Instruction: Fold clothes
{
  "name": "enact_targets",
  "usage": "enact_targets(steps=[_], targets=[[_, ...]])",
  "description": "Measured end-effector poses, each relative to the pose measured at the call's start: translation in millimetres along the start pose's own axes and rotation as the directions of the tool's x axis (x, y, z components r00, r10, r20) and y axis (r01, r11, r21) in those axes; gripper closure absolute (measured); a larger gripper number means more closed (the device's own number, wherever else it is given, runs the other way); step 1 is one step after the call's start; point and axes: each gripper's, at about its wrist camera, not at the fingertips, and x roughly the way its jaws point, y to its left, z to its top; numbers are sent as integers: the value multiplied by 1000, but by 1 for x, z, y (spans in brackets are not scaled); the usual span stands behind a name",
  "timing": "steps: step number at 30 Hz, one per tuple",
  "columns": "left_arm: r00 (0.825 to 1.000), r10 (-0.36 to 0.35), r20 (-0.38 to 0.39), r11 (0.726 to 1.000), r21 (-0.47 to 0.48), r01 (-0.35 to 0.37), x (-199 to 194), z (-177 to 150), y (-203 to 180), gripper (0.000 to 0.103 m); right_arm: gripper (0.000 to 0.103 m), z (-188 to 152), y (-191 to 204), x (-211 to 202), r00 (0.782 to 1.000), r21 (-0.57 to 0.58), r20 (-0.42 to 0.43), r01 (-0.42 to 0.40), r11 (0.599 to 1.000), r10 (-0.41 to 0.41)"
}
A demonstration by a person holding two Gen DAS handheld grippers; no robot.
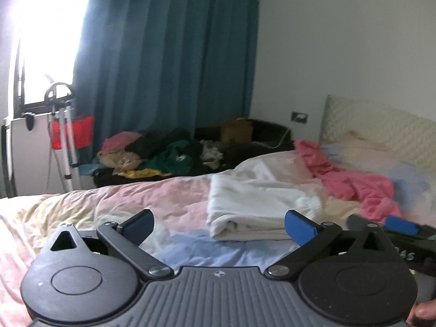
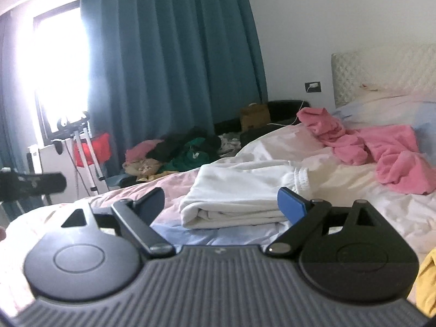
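My left gripper (image 1: 218, 224) is hovering over the near part of the bed (image 1: 81, 207), its two blue-padded fingers (image 1: 298, 227) spread wide and gripping nothing. My right gripper (image 2: 222, 205) is hanging in the same attitude, fingers (image 2: 290, 205) likewise parted and empty (each device is appearing at the edge of the other's view as a dark blurred shape).

The white folded garment (image 2: 239, 196) is lying on the pastel bedcover (image 2: 313, 163), roughly mid-bed and just beyond both sets of fingertips; I am touching it with neither gripper. It is sitting as a flat stacked bundle, its layered fold edge facing me and a ribbed elastic hem (image 2: 301, 178) showing at its right end.

A pink garment (image 2: 381, 150) is sprawling unfolded farther toward the head of the bed, near the quilted headboard (image 2: 381, 65) and well apart from the white bundle. A yellow cloth (image 2: 427, 280) is peeking in at the bed's near right edge in the right wrist view.

Beyond the far side of the bed, a heap of mixed clothes (image 1: 152, 155) is resting on a dark low surface in front of the teal curtain (image 1: 169, 54). A bright window (image 1: 49, 32) is glaring at the left, with a metal-framed stand (image 1: 64, 125) carrying something red below it.
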Motion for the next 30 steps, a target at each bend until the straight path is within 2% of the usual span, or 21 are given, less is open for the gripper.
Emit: enact_targets(steps=[8, 14, 17, 30], targets=[[1000, 8, -27, 999, 37, -7, 28, -28, 2, 0, 12, -38, 5, 29, 1000, -63, -15, 7, 998, -8], [999, 8, -53, 998, 63, -5, 49, -48, 2, 0, 12, -43, 5, 37, 999, -33, -29, -30, 999, 29], [998, 4, -70, 999, 43, -2, 56, -49, 5, 0, 12, -44, 1, 35, 999, -8, -33, -28, 1000, 28], [998, 41, -42, 999, -15, -42, 51, -45, 13, 0, 12, -45, -2, 40, 998, 4, -62, -11, 1000, 11]])
